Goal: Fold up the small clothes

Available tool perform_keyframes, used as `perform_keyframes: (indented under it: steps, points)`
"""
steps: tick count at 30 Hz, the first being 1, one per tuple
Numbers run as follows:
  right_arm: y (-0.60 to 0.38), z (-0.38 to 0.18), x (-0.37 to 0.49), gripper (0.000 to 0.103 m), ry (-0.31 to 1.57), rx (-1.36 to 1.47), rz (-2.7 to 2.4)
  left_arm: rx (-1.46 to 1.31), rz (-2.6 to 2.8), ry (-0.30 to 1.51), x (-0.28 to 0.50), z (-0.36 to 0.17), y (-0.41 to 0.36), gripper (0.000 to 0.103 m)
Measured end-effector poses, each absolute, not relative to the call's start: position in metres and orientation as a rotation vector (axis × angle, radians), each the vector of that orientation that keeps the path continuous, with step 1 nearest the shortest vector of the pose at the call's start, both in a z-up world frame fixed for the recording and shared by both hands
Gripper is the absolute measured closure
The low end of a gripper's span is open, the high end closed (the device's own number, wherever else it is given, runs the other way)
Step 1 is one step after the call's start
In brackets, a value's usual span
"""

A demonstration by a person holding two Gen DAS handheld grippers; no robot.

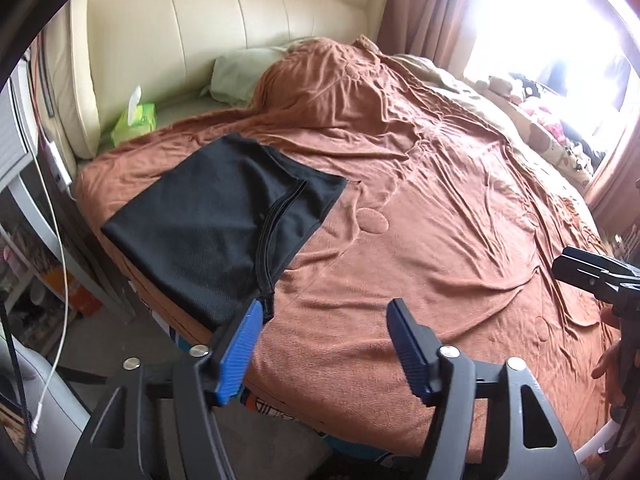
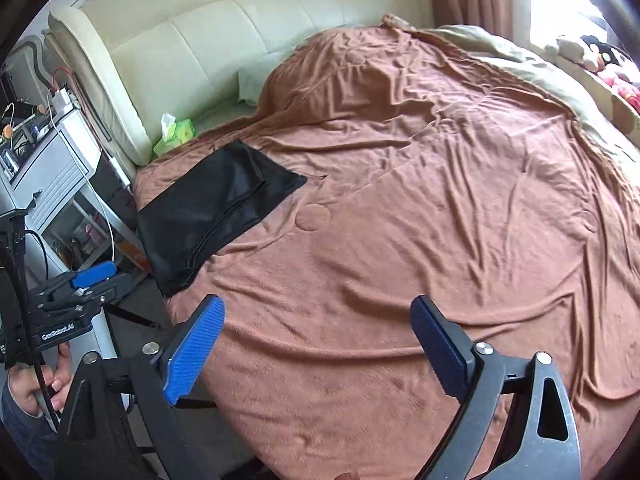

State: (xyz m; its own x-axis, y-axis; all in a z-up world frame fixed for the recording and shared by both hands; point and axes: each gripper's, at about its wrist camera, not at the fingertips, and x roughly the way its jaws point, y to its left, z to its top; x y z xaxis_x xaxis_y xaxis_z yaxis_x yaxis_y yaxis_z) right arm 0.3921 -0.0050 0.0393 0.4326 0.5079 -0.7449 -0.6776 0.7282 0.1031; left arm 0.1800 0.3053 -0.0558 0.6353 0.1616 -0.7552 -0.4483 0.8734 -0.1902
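Through the left wrist view we logged the left gripper (image 1: 324, 312) with jaws apart and empty, the folded black garment (image 1: 224, 220) just beyond its left finger; through the right wrist view, the right gripper (image 2: 316, 312) likewise wide and empty, the garment (image 2: 212, 208) well ahead-left on the brown blanket (image 2: 420, 200).

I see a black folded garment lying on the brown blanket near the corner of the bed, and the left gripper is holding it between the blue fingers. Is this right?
Not quite. The black folded garment does lie on the brown blanket near the bed's corner, but the left gripper is not holding it: the left wrist view shows its blue fingers apart with nothing between them.
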Motion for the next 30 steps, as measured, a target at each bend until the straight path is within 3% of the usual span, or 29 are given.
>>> perform_keyframes:
  steps: [2, 8, 30]
  points:
    - [-0.017, 0.047, 0.380, 0.007, 0.828, -0.222, 0.732, -0.364, 0.349, 0.792, 0.177, -0.047, 0.297, 0.018]
    - [-0.059, 0.070, 0.331, 0.000, 0.750, -0.199, 0.702, -0.313, 0.318, 0.727, 0.157, -0.021, 0.269, 0.003]
    - [-0.191, 0.100, 0.184, 0.000, 0.593, -0.050, 0.618, -0.244, 0.206, 0.589, 0.060, 0.038, 0.188, 0.001]
